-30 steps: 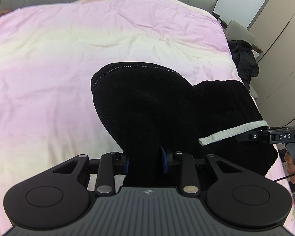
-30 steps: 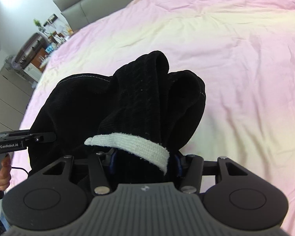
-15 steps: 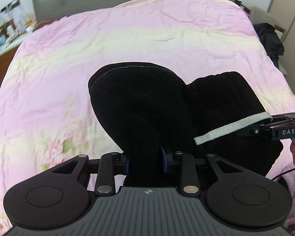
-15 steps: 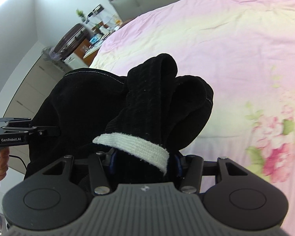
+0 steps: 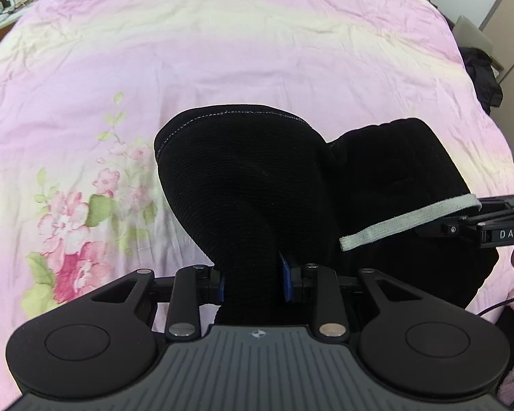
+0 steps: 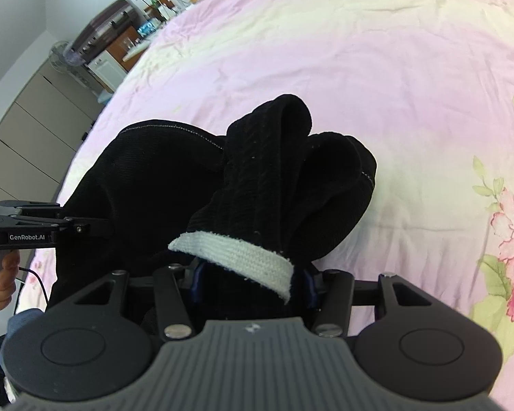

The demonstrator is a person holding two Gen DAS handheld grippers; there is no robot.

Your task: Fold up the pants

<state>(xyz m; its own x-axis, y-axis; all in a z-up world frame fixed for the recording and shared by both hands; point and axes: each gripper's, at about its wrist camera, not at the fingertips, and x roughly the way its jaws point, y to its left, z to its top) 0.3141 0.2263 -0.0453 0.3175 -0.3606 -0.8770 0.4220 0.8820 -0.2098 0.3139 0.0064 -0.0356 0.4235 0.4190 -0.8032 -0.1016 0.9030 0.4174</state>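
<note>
Black ribbed pants [image 5: 257, 185] hang bunched between both grippers above a pink bed. My left gripper [image 5: 252, 282] is shut on a thick fold of the black cloth, its blue pads pressing both sides. My right gripper [image 6: 252, 282] is shut on another bunch of the pants [image 6: 267, 178], with a white woven band [image 6: 236, 251] draped across its front. In the left wrist view the right gripper [image 5: 476, 231] shows at the right edge, with that band [image 5: 407, 221] trailing from it. The left gripper [image 6: 82, 228] shows at the left edge of the right wrist view.
The pink and yellow duvet [image 5: 222, 51] has a flower print [image 5: 75, 236] near the front. Dark clothes [image 5: 485, 78] lie on a chair at the far right. A cabinet with clutter [image 6: 120, 41] stands beside the bed. A hand [image 6: 0, 281] holds the left gripper's handle.
Both grippers carried the pants across the bed and a little lower, still gripping. The flower print has come into view and the headboard has slid out of the top.
</note>
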